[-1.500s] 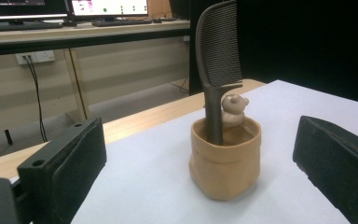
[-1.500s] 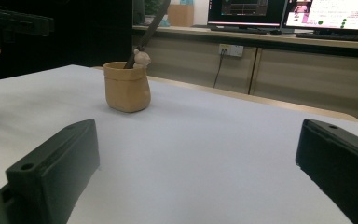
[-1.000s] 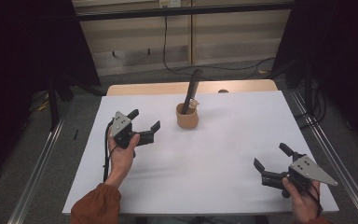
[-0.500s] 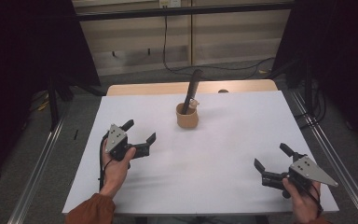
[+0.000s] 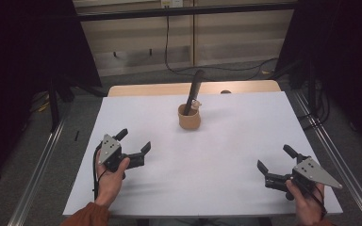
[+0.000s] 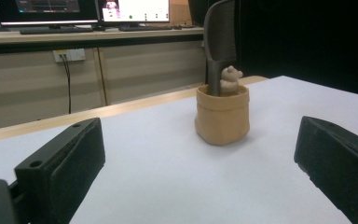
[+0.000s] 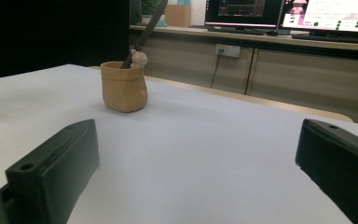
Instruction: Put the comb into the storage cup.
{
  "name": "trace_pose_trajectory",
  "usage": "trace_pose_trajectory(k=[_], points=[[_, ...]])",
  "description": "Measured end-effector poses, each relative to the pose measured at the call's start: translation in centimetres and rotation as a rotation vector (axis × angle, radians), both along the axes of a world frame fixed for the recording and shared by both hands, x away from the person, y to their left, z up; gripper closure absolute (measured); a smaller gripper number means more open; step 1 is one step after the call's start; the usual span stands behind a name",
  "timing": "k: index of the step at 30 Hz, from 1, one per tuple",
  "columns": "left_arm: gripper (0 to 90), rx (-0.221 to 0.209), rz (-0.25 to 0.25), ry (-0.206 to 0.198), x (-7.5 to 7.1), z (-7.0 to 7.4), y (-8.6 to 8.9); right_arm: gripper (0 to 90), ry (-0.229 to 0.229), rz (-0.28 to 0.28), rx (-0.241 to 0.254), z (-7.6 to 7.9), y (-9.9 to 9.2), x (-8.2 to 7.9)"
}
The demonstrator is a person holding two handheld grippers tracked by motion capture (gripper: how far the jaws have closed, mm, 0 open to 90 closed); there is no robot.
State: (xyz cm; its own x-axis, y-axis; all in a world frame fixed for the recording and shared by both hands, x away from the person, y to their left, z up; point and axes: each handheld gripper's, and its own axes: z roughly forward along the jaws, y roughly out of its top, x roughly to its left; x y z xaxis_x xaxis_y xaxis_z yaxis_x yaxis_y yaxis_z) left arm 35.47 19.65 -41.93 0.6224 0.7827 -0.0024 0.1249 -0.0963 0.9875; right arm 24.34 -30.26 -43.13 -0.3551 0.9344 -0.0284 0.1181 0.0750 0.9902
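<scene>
high view: the left gripper (image 5: 134,143) sits near the table's left edge, toward the near side, jaws spread wide with nothing between them. the right gripper (image 5: 274,165) rests by the near right corner, jaws just as wide apart and empty. both point inward across the bare white table (image 5: 226,155).

left gripper view: between the two black jaws the tan pot (image 6: 222,113) stands upright, well apart from them, with a dark flat tool (image 6: 220,42) rising out of it at a tilt and a small tan figure (image 6: 230,79) at its rim. right gripper view: the same pot (image 7: 122,86) stands far off to the left, beyond the jaws, the tool (image 7: 147,28) leaning out of its mouth.

in the high view the pot (image 5: 189,117) is near the middle of the table's far edge, touching neither gripper.

as a judgement, the work on the pot is either not begun or already finished: nothing is held and the tool sits inside. if any step is left, it calls for a long reach toward the far edge first.
</scene>
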Motion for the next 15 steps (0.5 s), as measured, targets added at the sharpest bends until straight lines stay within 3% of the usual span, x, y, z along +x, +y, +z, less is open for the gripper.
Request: trace_pose_trajectory(k=[4,15], points=[[1.8,0.022,-0.001,-0.012,-0.9,0.0,0.2,0.0,0.000,0.001,0.001,0.0,0.0,0.0],[1.9,-0.001,0.030,0.012,-2.9,-0.2,1.6,0.0,-0.002,-0.001,0.002,0.0,0.0,0.0]])
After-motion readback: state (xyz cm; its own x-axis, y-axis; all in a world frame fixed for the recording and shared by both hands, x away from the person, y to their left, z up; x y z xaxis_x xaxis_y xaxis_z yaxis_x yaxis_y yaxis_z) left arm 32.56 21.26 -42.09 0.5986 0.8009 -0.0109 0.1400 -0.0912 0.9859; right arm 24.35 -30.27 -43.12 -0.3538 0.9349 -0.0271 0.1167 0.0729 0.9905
